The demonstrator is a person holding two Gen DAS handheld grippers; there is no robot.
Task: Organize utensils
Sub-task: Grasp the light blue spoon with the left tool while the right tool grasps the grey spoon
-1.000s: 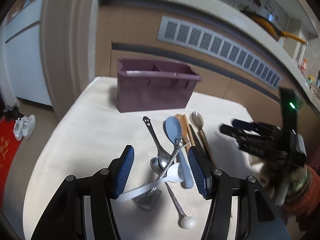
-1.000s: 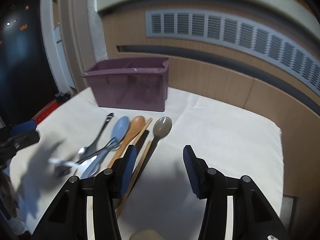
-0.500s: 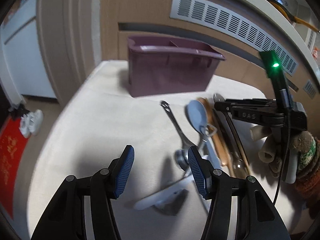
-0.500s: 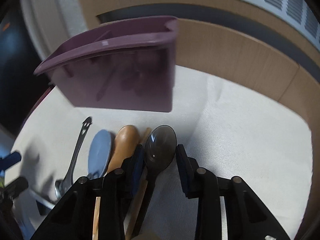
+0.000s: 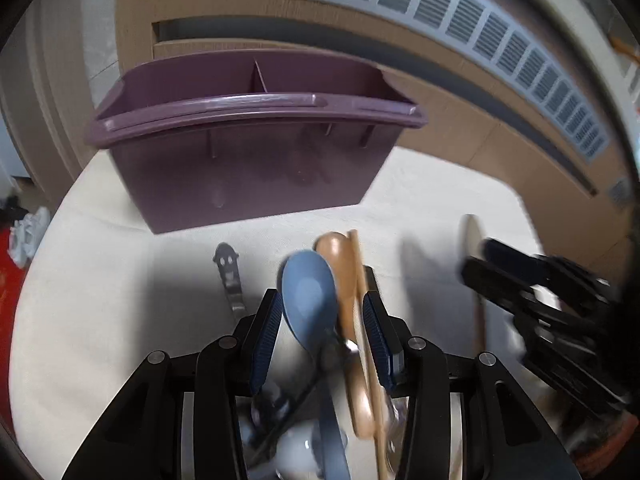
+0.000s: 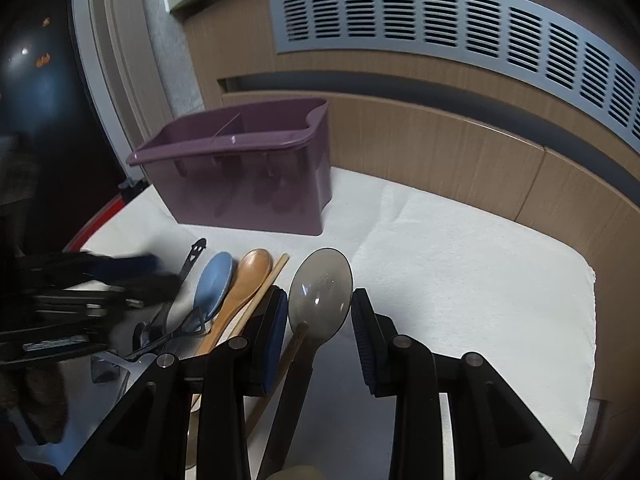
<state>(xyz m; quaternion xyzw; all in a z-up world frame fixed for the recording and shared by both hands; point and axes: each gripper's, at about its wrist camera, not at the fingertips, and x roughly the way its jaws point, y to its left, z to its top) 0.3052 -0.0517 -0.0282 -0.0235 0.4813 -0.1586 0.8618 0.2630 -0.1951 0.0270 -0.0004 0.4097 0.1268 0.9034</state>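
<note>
Purple caddy (image 6: 240, 168) at upper centre shows no utensils inside; right gripper (image 6: 318, 312) grips the grey spoon (image 6: 320, 288), left gripper (image 5: 320, 316), just closing, brackets the blue spoon (image 5: 308, 292) low in frame, contact unclear.

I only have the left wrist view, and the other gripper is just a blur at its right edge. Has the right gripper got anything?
Observer: Yes. Its jaws have just been closing, and the right gripper is shut on the bowl of a smoky grey spoon.
Operator: Did it catch a chopstick too?
Observer: No. The chopstick lies outside its left finger, beside the wooden spoon.
Operator: Where is the bin from there?
Observer: The purple bin stands ahead and to the left in the right wrist view, with only white cloth between it and the spoon.
</note>
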